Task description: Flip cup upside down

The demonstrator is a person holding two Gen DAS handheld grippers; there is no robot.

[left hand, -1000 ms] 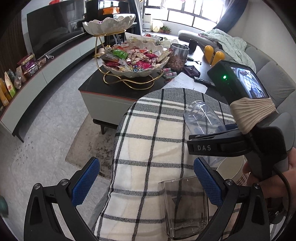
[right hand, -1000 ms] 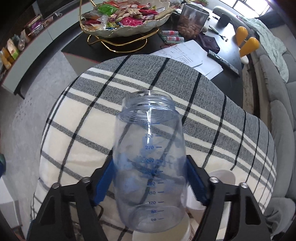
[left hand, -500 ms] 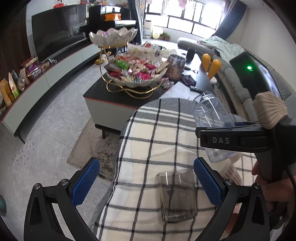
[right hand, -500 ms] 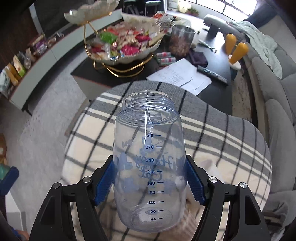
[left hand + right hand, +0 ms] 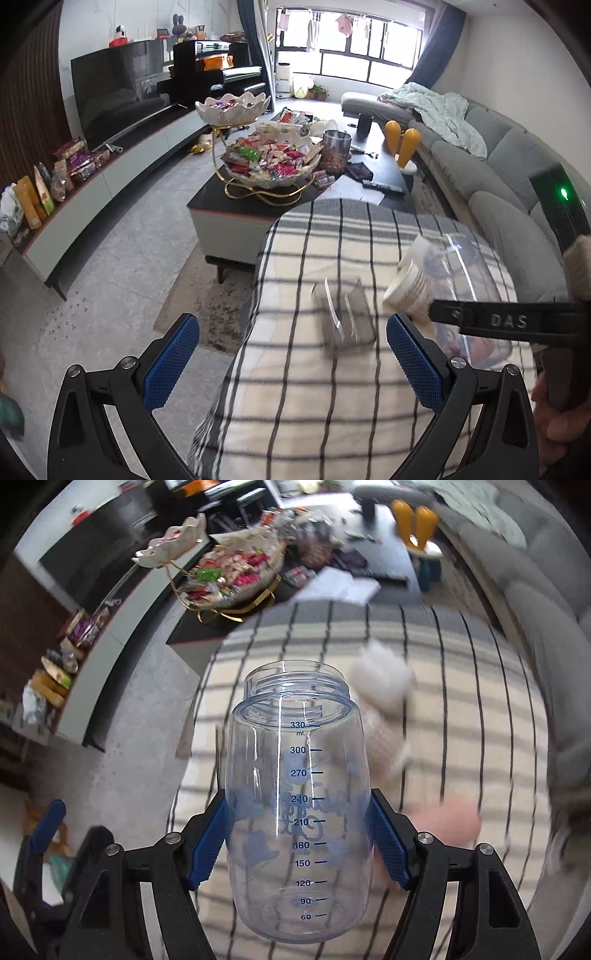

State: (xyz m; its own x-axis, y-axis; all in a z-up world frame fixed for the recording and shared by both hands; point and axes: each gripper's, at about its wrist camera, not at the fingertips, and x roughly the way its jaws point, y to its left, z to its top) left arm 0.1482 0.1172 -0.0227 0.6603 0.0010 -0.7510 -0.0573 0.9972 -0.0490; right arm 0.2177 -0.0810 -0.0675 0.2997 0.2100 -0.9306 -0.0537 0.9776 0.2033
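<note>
My right gripper [image 5: 299,842] is shut on a clear blue-tinted measuring cup [image 5: 299,812] with printed ml marks, mouth pointing away from the camera, held above the plaid-covered table [image 5: 480,720]. In the left wrist view the same cup [image 5: 465,266] shows at the right, tilted, behind the right gripper's black finger marked DAS [image 5: 509,321]. My left gripper [image 5: 291,358] is open and empty, low over the plaid cloth [image 5: 314,406]. A smoky clear square glass [image 5: 345,314] stands between its fingers, farther ahead.
A white paper cup [image 5: 410,284] lies tipped beside the glass; it also shows blurred in the right wrist view [image 5: 384,686]. Beyond the cloth's far edge stands a black coffee table [image 5: 221,199] with a candy bowl [image 5: 273,166]. A grey sofa [image 5: 480,173] runs along the right.
Both grippers have risen and pulled back from the table. The right gripper has carried the cup higher and swung it rightward; the square glass now lies farther from my left gripper.
</note>
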